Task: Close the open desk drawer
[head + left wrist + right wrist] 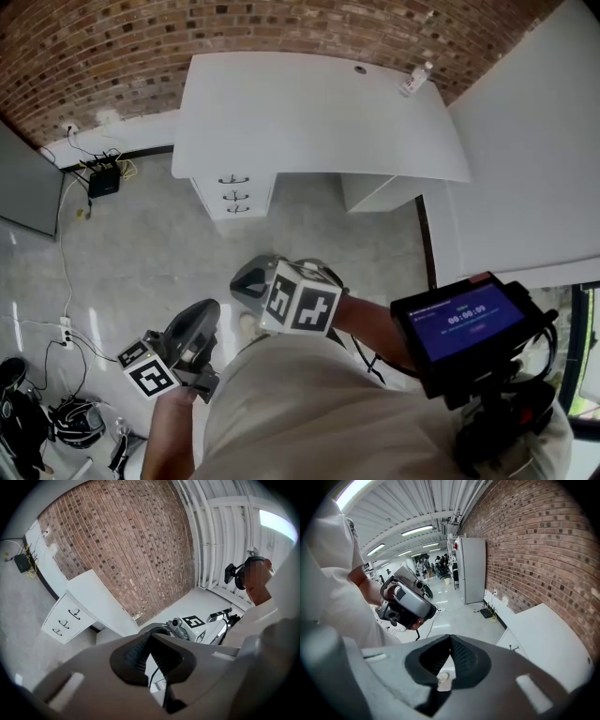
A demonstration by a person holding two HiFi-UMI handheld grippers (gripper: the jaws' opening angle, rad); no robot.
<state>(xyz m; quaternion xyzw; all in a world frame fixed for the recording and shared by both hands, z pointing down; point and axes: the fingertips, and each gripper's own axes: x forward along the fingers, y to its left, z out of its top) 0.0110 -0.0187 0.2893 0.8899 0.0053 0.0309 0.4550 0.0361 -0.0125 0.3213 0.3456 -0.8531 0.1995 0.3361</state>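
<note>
The white desk point(319, 112) stands against the brick wall, well ahead of me. Its drawer unit point(232, 194) has three dark handles, and all three fronts look flush from here; the same unit point(65, 618) shows in the left gripper view. My left gripper point(194, 330) is held low by my body, shut with nothing in it, its pads meeting at the tip point(150, 634). My right gripper point(255, 279) is held just beside it, also shut on nothing point(450, 637). Both are far from the drawers.
A clear bottle point(415, 80) lies at the desk's back right. A white panel point(525, 169) borders the right side. On the floor at the left are a black router point(103, 176) with cables, a grey cabinet point(23, 187) and black gear point(28, 412). A screen device point(464, 323) hangs at my chest.
</note>
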